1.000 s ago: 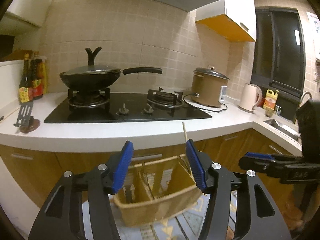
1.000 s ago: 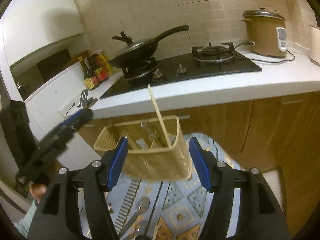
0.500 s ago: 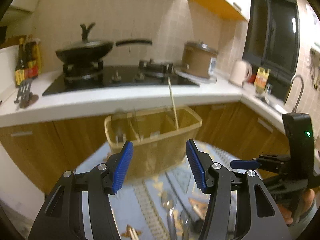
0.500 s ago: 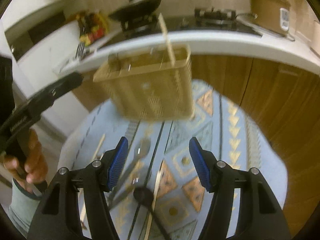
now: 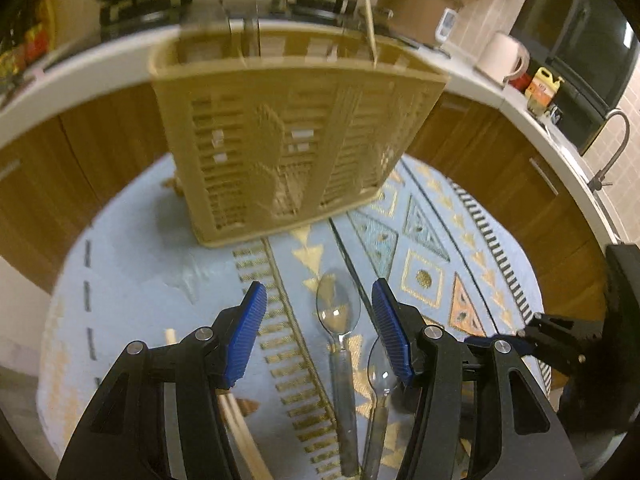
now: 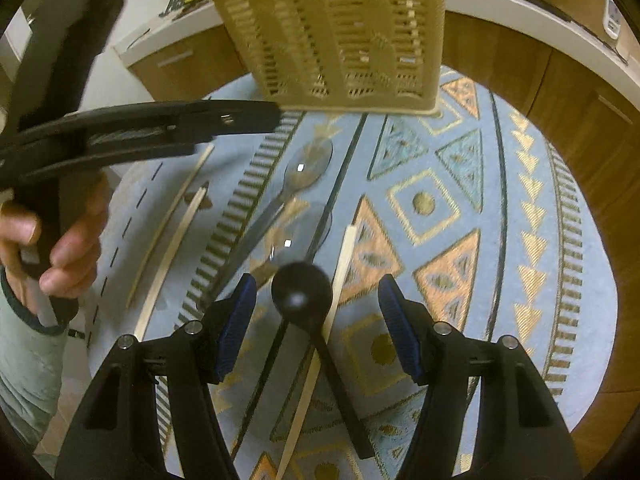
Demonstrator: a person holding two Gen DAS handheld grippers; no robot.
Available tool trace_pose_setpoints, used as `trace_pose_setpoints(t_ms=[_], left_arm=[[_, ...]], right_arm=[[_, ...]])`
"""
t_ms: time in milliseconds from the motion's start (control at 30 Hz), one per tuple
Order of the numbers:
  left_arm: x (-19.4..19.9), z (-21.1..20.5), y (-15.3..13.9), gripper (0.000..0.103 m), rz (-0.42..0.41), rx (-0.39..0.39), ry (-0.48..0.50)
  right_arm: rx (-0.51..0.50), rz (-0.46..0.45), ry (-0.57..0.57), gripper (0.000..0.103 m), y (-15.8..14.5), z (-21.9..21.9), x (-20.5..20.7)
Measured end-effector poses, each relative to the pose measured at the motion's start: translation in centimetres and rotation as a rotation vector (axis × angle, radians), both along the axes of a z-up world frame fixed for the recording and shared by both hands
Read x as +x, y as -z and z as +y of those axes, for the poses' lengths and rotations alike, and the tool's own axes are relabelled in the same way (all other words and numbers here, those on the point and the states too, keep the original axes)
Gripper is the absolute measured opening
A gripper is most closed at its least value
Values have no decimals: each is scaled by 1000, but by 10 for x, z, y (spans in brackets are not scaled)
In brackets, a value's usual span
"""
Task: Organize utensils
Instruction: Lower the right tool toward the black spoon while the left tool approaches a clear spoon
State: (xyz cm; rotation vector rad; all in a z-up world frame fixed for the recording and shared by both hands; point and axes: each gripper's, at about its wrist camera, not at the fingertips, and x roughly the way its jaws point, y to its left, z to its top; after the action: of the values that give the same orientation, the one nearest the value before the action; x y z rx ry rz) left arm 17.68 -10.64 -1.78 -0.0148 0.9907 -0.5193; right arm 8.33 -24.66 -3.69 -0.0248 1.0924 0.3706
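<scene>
Both grippers hang empty and wide open over the patterned mat, pointing toward the utensil basket.

The left gripper [image 5: 318,330] has its blue jaws spread wide with nothing between them, above two metal spoons [image 5: 337,312] lying side by side on the blue patterned mat [image 5: 132,276]; a pair of pale chopsticks [image 5: 236,420] lies under its left finger. The right gripper [image 6: 316,320] is just as far apart and holds nothing, a black ladle [image 6: 302,294] lying on the mat between its fingers and a single chopstick [image 6: 344,258] just beside the ladle's bowl. Farther out, at the mat's far edge, stands the tan slotted utensil basket [image 5: 288,136], with one chopstick [image 5: 368,8] sticking up from its right end. Behind it run wooden cabinets [image 5: 500,152] and a white counter [image 5: 80,68], with a brown rice cooker [image 5: 416,4] on top.
</scene>
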Motion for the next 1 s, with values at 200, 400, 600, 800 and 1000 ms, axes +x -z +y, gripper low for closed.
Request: trace_pose_setpoints(t_ms=[200,400,600,800,1000], left_arm=[[6,-23,15,54,2,64,-5],[14,-38,28,50,51,104,-23],[22,-34,40,44,108,73,-36],[24,-35,43,44,121,74,-22],[27,-44,42,44,120,99,-20]], right_arm=[[-30,23,-33,60,12,6,-7],[-57,28,-53,60,20,10,-10],[-78,20,-68,60,19,17,-8],[-157,-9,-91,60,20,43,-9],[-218,-30,-99,51,23,66,-10]])
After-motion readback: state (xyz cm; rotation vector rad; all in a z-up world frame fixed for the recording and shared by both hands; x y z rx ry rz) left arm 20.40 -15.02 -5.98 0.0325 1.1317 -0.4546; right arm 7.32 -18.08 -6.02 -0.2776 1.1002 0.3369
